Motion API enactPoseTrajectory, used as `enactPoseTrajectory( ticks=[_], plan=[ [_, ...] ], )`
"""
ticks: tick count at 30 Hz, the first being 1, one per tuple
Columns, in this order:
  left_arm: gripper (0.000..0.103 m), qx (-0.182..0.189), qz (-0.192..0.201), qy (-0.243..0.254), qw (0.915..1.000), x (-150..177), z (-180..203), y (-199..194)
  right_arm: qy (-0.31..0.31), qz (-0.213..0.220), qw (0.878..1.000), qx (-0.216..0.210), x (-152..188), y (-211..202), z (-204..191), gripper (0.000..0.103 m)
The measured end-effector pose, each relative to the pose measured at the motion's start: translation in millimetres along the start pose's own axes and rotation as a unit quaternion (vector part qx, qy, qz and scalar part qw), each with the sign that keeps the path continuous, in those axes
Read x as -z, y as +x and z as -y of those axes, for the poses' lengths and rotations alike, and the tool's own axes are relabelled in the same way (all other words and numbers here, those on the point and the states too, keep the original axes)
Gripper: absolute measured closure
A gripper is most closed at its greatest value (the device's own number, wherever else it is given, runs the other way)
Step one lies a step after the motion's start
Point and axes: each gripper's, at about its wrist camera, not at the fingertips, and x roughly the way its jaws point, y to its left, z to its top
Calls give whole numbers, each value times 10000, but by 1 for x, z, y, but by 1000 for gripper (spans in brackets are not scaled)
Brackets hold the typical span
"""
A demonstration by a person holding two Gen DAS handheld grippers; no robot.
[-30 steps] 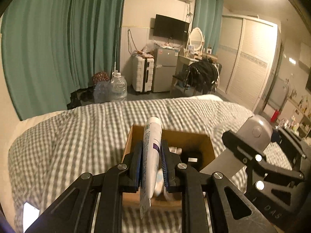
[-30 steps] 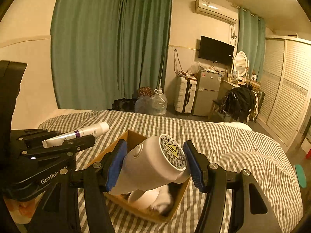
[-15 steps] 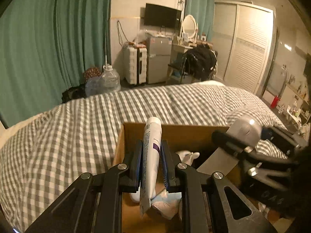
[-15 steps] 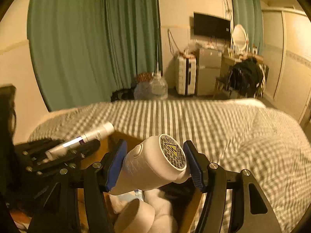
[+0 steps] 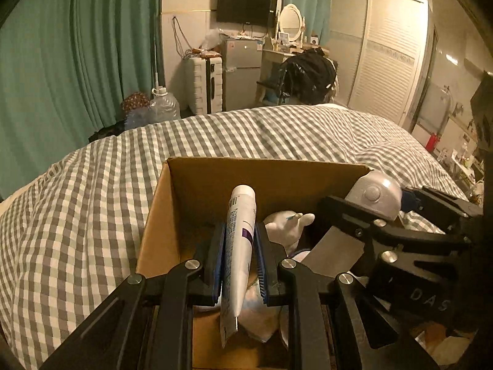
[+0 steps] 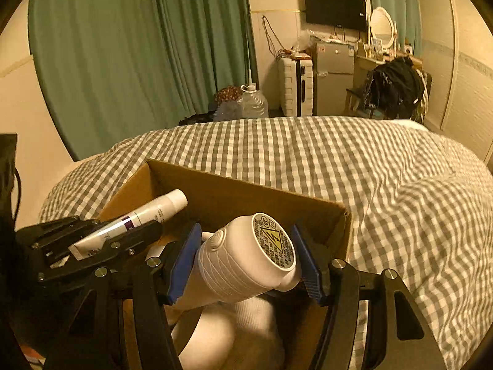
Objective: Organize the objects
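An open cardboard box point(image 5: 200, 182) sits on the checked bed; it also shows in the right wrist view point(image 6: 246, 189). My left gripper point(image 5: 239, 240) is shut on a white tube point(image 5: 238, 246) with a purple band, held over the box's inside. My right gripper point(image 6: 246, 252) is shut on a white hair dryer point(image 6: 246, 262), also held low over the box. Each gripper shows in the other's view: the tube point(image 6: 132, 220) at left, the dryer point(image 5: 374, 192) at right. White soft items point(image 5: 286, 225) lie in the box.
The grey-and-white checked duvet point(image 6: 369, 169) covers the bed around the box. Beyond the bed are green curtains point(image 5: 77, 61), water jugs point(image 5: 163, 108), a suitcase point(image 5: 203, 83), a small fridge point(image 5: 242, 71) and a wardrobe point(image 5: 385, 55).
Both grippers have moved forward and down with their loads, from above the box's near edge to low inside its opening. Both remain shut.
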Motion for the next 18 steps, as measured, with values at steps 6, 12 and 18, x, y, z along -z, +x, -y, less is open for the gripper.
enactPoseTrajectory(
  ticks=[6, 12, 18],
  plan=[
    [85, 32, -105, 28, 9999, 2, 0, 7, 4, -16, 10000, 70, 0, 0, 2, 43],
    [73, 38, -182, -86, 9998, 9, -3, 6, 96, 7, 9999, 89, -1, -4, 4, 41],
    [39, 85, 34, -90, 9999, 5, -3, -10, 210, 202, 9995, 106, -5, -17, 7, 25]
  ],
)
